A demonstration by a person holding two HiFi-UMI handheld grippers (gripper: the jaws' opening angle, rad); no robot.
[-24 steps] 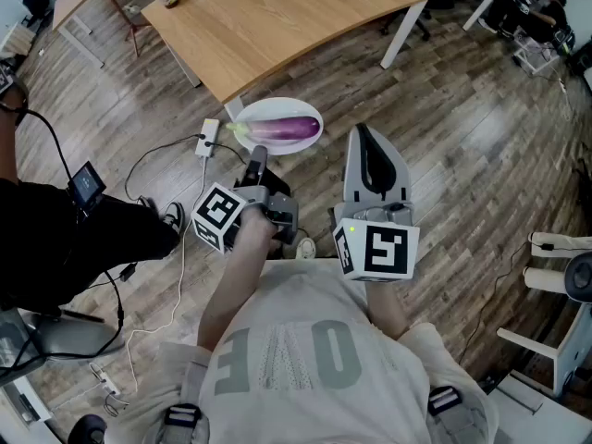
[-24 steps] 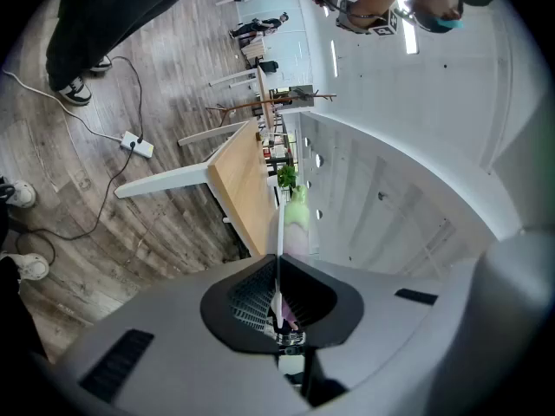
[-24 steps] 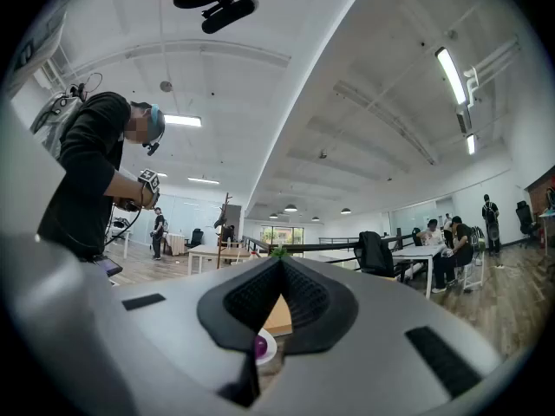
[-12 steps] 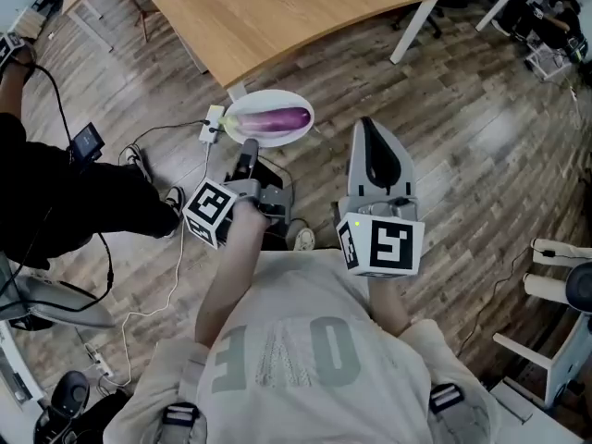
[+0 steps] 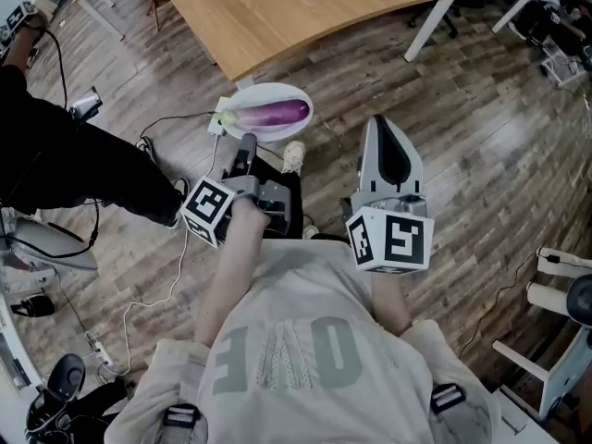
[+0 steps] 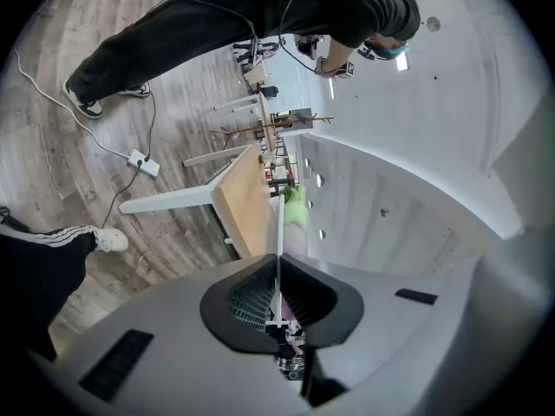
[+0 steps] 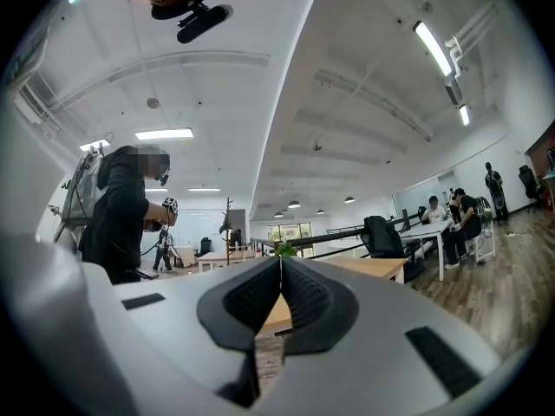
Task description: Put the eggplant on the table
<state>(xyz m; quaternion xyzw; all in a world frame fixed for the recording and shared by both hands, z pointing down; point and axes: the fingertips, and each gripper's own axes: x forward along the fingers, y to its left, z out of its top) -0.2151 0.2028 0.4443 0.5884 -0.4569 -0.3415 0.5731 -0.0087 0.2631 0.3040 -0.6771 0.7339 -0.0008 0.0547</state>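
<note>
A purple eggplant [image 5: 275, 114] with a green stem lies on a white oval plate [image 5: 268, 92] that is held in the air above the wooden floor. My left gripper [image 5: 246, 144] is shut on the plate's near rim. In the left gripper view the thin rim [image 6: 278, 232] runs edge-on between the jaws of the left gripper [image 6: 277, 271], with the eggplant [image 6: 295, 206] just beyond. The light wooden table [image 5: 305, 7] stands just past the plate. My right gripper [image 5: 386, 126] is shut and empty, level, to the right of the plate; in its own view the right gripper [image 7: 280, 265] shows its jaws pressed together.
A person in black [image 5: 55, 155] stands at the left, with cables [image 5: 157, 276] trailing over the floor. The table's white leg [image 5: 427, 28] reaches the floor at the right. My shoe [image 5: 294, 155] shows below the plate. Chairs and desks stand at the far right [image 5: 546, 17].
The table has drawn nearer and the plate with the eggplant, still gripped, sits closer to its edge. My shoe has stepped forward under the plate. Both grippers keep their pose.
</note>
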